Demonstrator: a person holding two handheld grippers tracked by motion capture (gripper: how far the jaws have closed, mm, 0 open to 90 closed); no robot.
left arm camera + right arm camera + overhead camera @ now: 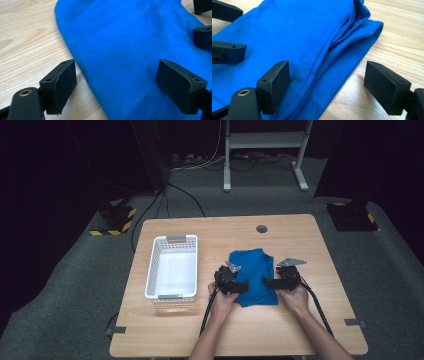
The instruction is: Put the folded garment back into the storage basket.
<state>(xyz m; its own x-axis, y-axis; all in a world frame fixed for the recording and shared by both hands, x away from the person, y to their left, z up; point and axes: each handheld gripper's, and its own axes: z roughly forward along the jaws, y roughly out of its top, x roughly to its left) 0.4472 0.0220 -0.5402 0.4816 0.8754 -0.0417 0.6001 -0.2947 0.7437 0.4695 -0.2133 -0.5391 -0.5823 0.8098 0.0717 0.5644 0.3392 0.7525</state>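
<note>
From the high view, a folded blue cloth (254, 276) lies right of the desk's (300, 335) centre, beside a white plastic basket (172, 268). The left gripper (115, 82) straddles its edge, released. The right gripper (325, 86) likewise gapes, straddling the opposite folded edge.

The folded blue cloth garment (253, 276) lies on the light wooden table (320, 320), right of centre. The white slotted plastic basket (172, 267) stands to its left, apart from it. The left gripper (243, 286) sits at the garment's near left edge, the right gripper (267, 281) at its right edge — jaws facing each other across it.
</note>
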